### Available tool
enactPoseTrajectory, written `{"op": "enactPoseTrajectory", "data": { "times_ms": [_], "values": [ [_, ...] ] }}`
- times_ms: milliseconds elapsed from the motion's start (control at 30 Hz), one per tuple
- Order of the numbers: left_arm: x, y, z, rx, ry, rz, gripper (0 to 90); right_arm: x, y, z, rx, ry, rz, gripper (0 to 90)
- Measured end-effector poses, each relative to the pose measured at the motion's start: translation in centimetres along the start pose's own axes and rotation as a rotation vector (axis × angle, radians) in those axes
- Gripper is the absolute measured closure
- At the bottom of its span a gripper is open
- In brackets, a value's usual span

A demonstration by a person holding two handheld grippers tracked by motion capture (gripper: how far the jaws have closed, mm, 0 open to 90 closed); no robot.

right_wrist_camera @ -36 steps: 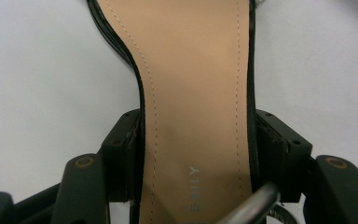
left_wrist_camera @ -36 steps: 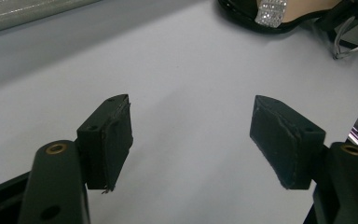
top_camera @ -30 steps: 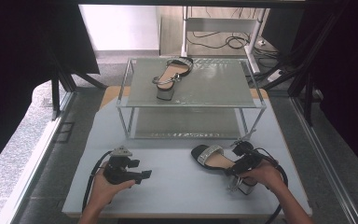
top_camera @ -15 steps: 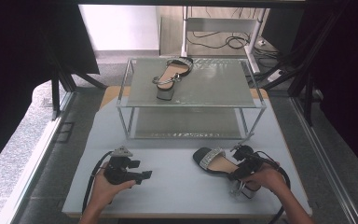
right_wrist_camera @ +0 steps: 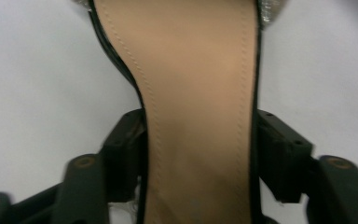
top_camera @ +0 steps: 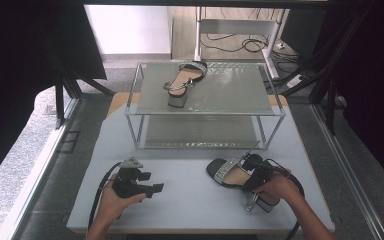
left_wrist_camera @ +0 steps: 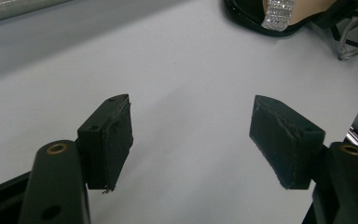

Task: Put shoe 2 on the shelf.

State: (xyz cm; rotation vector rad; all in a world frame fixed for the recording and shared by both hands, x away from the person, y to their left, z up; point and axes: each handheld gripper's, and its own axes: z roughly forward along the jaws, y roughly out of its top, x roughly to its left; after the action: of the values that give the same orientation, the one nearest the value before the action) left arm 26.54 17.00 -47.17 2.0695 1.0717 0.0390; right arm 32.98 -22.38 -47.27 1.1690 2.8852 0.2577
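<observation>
Right gripper view: my right gripper has its jaws clamped on the shoe | shoe lies on the table | left gripper jaws wide apart, holding nothing

Glossy black sandal with smooth tan insole on matt table.

A grey worktop carries a two-tier glass rack. On its top shelf lies a second sandal, toe toward the far edge. Beyond, cables trail over the floor beside a metal stand.
</observation>
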Motion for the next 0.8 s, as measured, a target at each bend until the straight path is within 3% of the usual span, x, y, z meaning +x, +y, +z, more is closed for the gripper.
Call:
{"op": "enactPoseTrajectory", "data": {
  "times_ms": [67,267,400,567,600,767,800],
  "values": [
    [0.1,0.0,-0.1,-0.005,0.001,-0.002,30.1,0.1,0.3,0.1,0.035,-0.012,-0.002,41.4],
    [0.0,0.0,-0.3,-0.009,0.000,-0.002,30.1,0.4,0.5,0.3,0.057,-0.033,0.007,42.4],
    [0.0,0.0,-0.3,-0.012,-0.001,0.000,30.1,0.1,0.4,0.2,0.044,-0.006,0.028,42.9],
    [0.2,0.0,-0.3,-0.013,0.003,-0.006,30.1,-1.2,-0.4,-0.1,-0.050,0.088,0.092,43.1],
    [0.2,0.0,-0.3,-0.011,0.004,-0.007,30.2,-1.7,-0.8,-0.5,-0.101,0.117,0.117,43.1],
    [0.2,-0.1,-0.1,-0.003,0.006,-0.004,30.2,-2.3,-2.0,-2.3,-0.216,0.223,0.138,43.1],
    [0.2,-0.1,-0.1,-0.003,0.006,-0.004,30.1,-2.3,-2.0,-2.3,-0.216,0.223,0.138,43.1]
  ]
}}
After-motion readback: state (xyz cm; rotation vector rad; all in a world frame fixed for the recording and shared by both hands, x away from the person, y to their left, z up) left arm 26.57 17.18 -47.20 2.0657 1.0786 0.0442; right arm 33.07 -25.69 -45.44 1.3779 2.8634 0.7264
